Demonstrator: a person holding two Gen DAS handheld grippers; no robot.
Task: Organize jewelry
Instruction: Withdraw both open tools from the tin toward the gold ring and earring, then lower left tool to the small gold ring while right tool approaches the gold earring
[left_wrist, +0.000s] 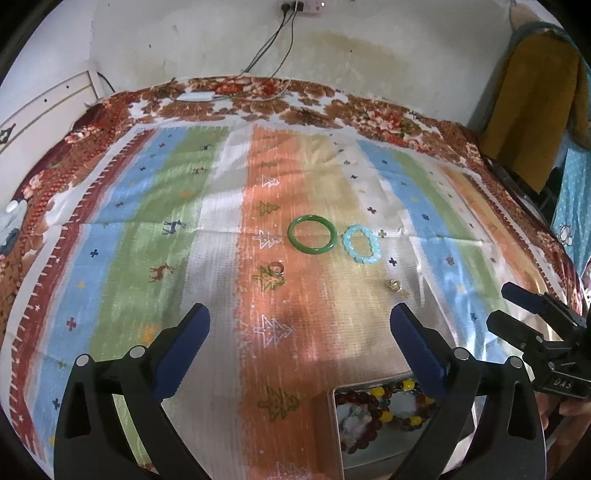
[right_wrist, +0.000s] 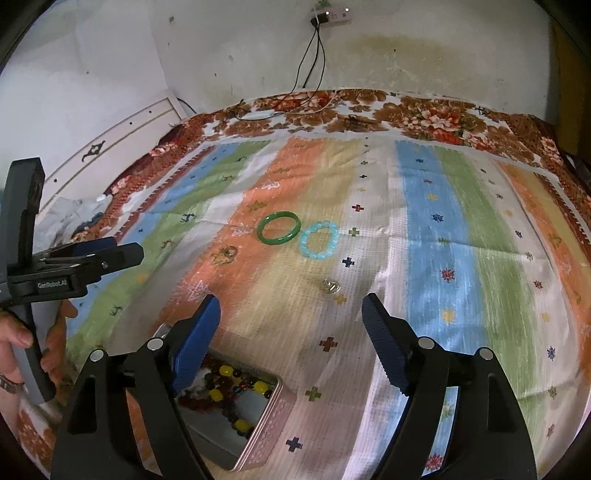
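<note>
A green bangle lies on the striped cloth beside a light blue bead bracelet. A small reddish ring lies to their left and a small gold ring nearer me. An open metal tin holds dark and yellow bead bracelets. My left gripper is open and empty above the cloth, left of the tin. My right gripper is open and empty above the tin's far edge.
The striped cloth covers a floral bedspread. Cables hang from a wall socket onto the bed's far edge. A yellow garment hangs at the right. A white headboard stands at the left.
</note>
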